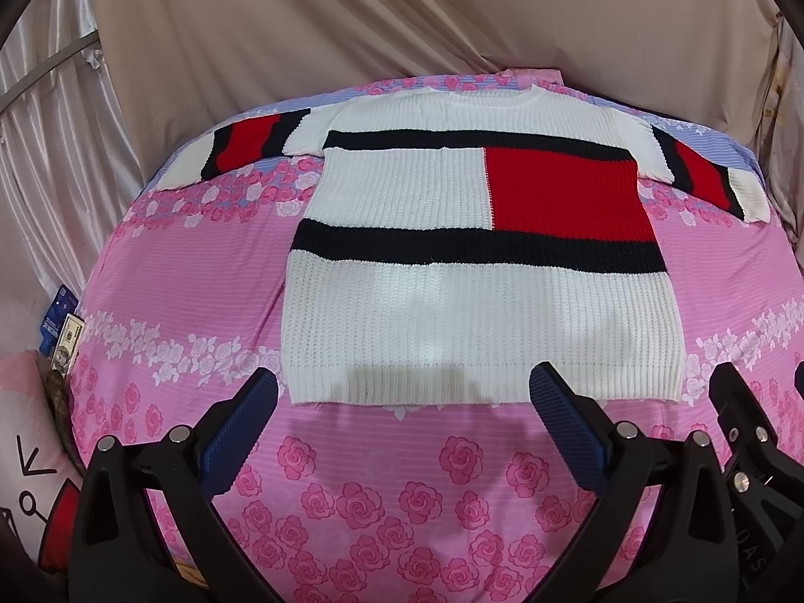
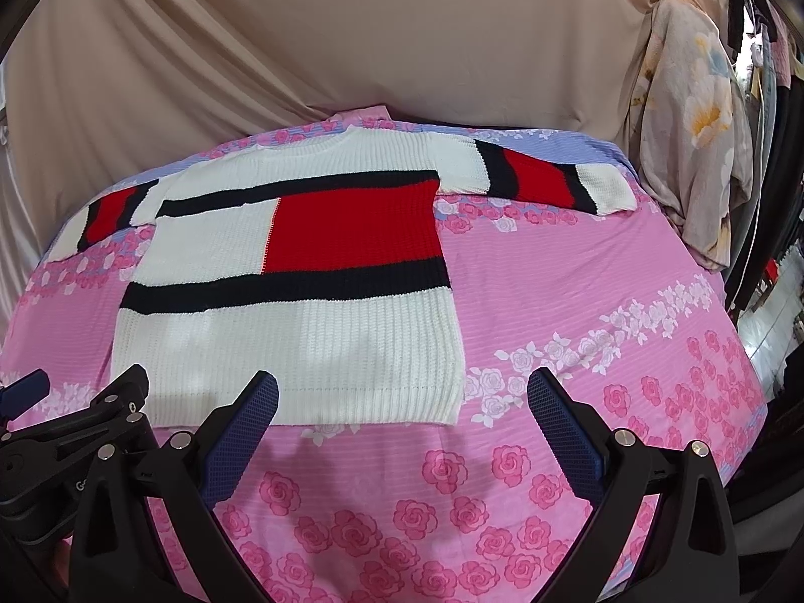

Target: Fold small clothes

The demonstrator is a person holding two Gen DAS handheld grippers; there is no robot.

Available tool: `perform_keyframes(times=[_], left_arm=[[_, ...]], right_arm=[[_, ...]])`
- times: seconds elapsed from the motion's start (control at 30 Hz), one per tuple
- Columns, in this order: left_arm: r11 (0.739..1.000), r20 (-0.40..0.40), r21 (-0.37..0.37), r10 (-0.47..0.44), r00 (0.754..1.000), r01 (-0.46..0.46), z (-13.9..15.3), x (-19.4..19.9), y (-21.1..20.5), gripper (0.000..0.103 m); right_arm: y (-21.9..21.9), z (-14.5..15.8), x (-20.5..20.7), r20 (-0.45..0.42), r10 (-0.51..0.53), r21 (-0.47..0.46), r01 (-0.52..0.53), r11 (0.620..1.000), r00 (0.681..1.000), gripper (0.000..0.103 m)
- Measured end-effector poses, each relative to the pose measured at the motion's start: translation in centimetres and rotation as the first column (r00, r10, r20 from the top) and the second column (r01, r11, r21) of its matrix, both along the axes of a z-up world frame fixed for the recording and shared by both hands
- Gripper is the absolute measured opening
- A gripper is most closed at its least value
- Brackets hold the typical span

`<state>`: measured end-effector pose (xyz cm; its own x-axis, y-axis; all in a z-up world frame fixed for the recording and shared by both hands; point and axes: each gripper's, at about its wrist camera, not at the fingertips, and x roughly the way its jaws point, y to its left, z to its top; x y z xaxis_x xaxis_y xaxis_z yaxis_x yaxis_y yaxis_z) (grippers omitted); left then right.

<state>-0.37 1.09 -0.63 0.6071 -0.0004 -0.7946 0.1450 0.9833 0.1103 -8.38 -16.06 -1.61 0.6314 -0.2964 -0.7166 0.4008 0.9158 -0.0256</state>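
The left gripper (image 1: 402, 392) and right gripper (image 2: 402, 392) hover at the bed's near edge, fingers (image 1: 236, 432) spread wide, holding and touching nothing. The sweater (image 1: 452, 251) lies flat on the bed (image 1: 377, 502), sleeves out toward the far corners – hem nearest. Best start, I'd judge: pinch a sleeve cuff cleanly and fold it inward – no bunching
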Motion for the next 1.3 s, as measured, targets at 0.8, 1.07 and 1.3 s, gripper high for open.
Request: perform_keyframes(times=[0.8, 1.07, 1.3], left_arm=[[1.000, -0.003, -0.001, 0.000, 1.000, 0.000, 0.2, -0.1, -0.1, 0.098], [1.000, 0.000, 0.003, 0.001, 1.000, -0.001, 0.2, -0.1, -0.1, 0.098], [0.997, -0.045, -0.082, -0.011, 0.999, 0.007, 0.0, 0.2, 1.2, 0.098]], right_arm=[[0.0, 0.0, -0.1, 0.000, 0.000, 0.003, 0.000, 1.000, 1.000, 0.098], [0.2, -0.3, -0.1, -0.005, 0.000, 0.009, 0.000, 1.000, 1.000, 0.098], [-1.9, -1.6, 0.6, -0.011, 0.027, 0.074, -0.026, 0.997, 1.000, 0.098]])
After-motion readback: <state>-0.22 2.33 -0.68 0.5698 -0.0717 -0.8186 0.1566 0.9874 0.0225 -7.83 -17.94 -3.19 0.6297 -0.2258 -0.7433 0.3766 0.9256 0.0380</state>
